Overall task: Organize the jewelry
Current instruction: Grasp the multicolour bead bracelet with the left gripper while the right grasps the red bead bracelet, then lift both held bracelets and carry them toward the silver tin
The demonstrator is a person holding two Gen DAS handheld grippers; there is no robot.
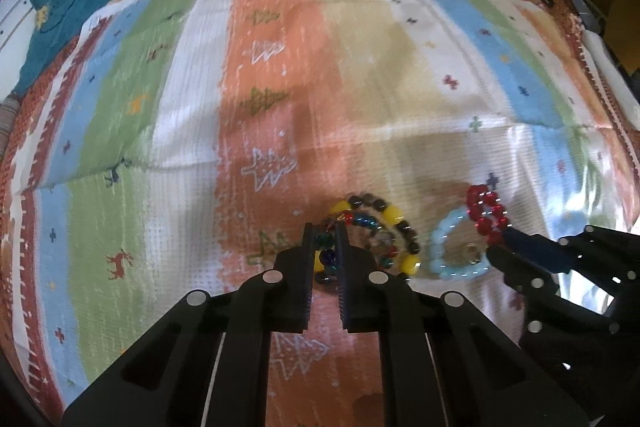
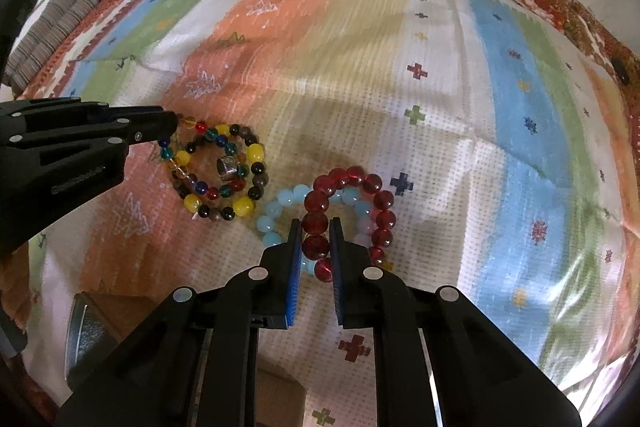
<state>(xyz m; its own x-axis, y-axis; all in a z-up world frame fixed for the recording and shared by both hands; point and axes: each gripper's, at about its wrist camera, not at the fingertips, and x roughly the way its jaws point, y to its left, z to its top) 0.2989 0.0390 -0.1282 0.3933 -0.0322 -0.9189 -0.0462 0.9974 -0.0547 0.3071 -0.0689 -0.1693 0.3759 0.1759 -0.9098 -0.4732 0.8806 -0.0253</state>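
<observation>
Claws tight on multicoloured bracelet and red bracelet, over striped patterned rug.

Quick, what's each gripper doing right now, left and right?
Left gripper: shut on the multicolored bead bracelet.
Right gripper: shut on the red bead bracelet.

Four bead bracelets, one ring, two grippers.

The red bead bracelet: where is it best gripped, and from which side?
Grip the near arc of the red bead bracelet, coming from the near side with one finger inside the loop and one outside. The right gripper already pinches that arc. The far arc overlaps the light blue bracelet, so gripping there risks catching both.
</observation>
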